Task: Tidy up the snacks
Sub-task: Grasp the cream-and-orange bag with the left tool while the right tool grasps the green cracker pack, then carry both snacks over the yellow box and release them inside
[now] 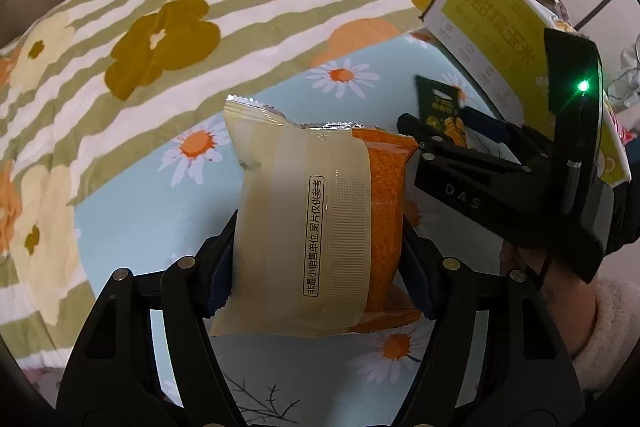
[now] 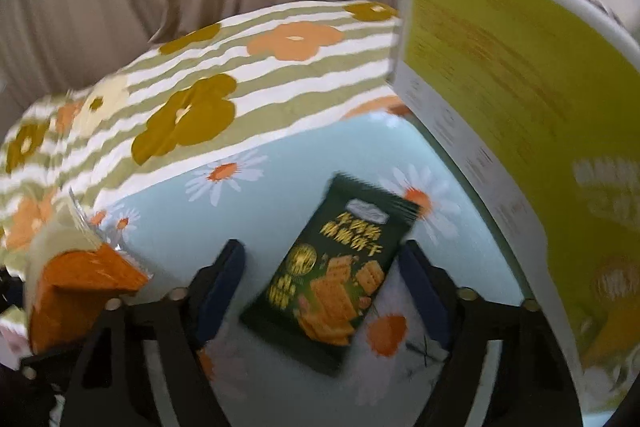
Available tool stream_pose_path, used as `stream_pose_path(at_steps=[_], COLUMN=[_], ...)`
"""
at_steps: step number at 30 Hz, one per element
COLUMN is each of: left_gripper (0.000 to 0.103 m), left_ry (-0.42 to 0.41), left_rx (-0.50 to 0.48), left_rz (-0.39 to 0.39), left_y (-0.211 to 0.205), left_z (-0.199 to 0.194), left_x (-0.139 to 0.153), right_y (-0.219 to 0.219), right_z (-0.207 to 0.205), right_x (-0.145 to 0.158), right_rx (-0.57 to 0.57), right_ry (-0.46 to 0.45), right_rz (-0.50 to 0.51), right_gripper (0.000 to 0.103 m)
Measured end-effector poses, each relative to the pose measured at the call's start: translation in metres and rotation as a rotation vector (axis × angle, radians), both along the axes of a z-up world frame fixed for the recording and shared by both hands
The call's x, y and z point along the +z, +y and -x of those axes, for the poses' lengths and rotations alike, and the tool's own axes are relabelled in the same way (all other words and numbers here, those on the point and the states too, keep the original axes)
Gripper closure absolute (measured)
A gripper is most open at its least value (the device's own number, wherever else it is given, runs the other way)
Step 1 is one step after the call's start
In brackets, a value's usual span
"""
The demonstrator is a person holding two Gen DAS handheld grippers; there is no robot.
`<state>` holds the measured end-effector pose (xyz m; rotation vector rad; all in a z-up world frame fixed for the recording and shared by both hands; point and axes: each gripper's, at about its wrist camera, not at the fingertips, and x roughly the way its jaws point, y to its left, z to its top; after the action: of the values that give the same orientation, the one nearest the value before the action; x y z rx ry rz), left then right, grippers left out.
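Pretty tight on the right gripper's (image 2: 320, 283) right side: the big yellow-green box (image 2: 520, 107) stands like a wall there, close by. Ahead of it the blue daisy sheet (image 2: 168, 227) lies bare up to the striped flower quilt (image 2: 240, 75), which humps up as a ridge. To its left, the left gripper (image 1: 320, 259) and its cream-and-orange packet (image 1: 316, 227) take up the room, nearly touching it.

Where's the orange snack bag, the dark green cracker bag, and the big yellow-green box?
orange snack bag (image 1: 316, 227): left wrist view, on its pale printed band.
dark green cracker bag (image 2: 336, 267): right wrist view, middle of its front.
yellow-green box (image 2: 500, 75): right wrist view, its side panel.
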<state>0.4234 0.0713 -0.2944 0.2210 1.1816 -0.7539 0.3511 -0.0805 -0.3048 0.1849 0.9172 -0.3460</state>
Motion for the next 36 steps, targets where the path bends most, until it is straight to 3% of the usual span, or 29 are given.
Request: stream_pose_path(at_steps=[4, 10, 15, 28, 36], left_gripper=[0.036, 0.036, 0.036, 0.036, 0.036], left_ry=[0.008, 0.015, 0.002, -0.139, -0.178], left_rx=[0.020, 0.048, 0.076, 0.094, 0.083], left_rz=[0.007, 0.024, 0.057, 0.178, 0.233], left_y=[0.005, 0.006, 0.006, -0.037, -0.112], left_z=[-0.003, -0.003, -0.003, 0.018, 0.062], left_x=[0.000, 0.001, 0.018, 0.129, 0.177], right_y=[0.008, 0.004, 0.007, -0.037, -0.109], right_z=[-0.002, -0.002, 0.007, 0.060, 0.122], right_x=[0.000, 0.004, 0.038, 0.173, 0.207], right_rx=[0.069, 0.080, 0.109, 0.124, 0.125], right_ry=[-0.008, -0.022, -0.077, -0.266, -0.299], right_rz=[0.017, -0.019, -0.023, -0.078, -0.070], right_gripper=[0.062, 0.063, 0.063, 0.063, 0.063])
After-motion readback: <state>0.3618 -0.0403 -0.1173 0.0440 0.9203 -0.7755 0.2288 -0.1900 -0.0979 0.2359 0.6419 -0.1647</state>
